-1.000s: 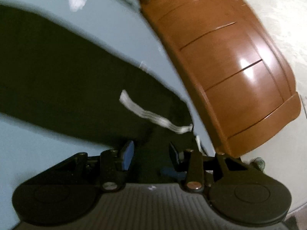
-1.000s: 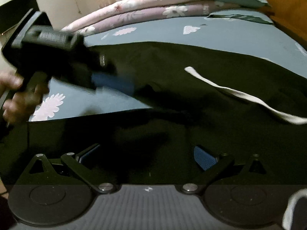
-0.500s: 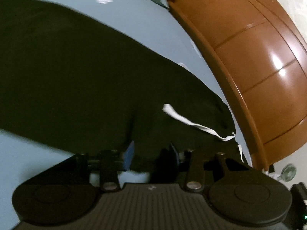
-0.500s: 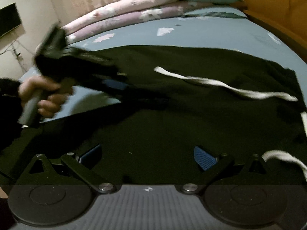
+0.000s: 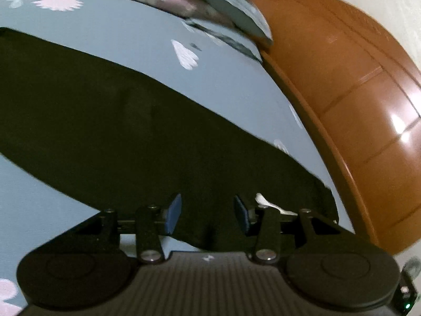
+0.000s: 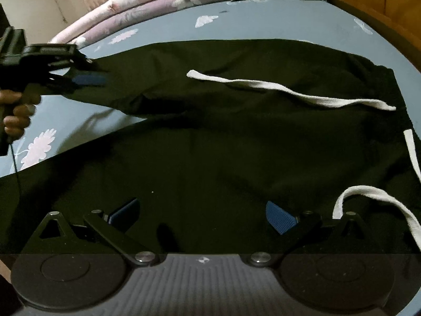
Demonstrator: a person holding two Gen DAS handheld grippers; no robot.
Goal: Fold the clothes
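I have the black trousers point(image 6: 210, 144) spread across the blue flowered bedsheet point(image 5: 147, 39), directly under and ahead of both grippers; the right gripper point(image 6: 202, 214) sits over the broad upper part of the garment with its jaws wide apart and nothing pressed between its blue pads point(image 6: 277, 217); dark cloth fills the whole gap below them. The left gripper point(image 5: 208, 214) has its jaws partly apart and opening, with a fold of the trousers lying between them; whether the pads press the cloth I cannot tell. From the right wrist view that left gripper reaches in at the far left, a hand point(image 6: 15, 113) on its grip, its tips at the trouser edge where one leg meets bare sheet. Ahead of the left gripper the leg's far edge runs diagonally, with open sheet beyond it up to the stacked quilts point(image 6: 147, 5); to its right the wooden bed frame point(image 5: 355, 121) closes things off, close beside the waistband. A white drawstring point(image 6: 289, 92) trails across the cloth ahead of the right gripper; a second loop point(image 6: 373, 194) curls just right of its right finger, its lower end cut off by the frame; the left wrist view is blurred, and the trousers' folds are lost in the dark.
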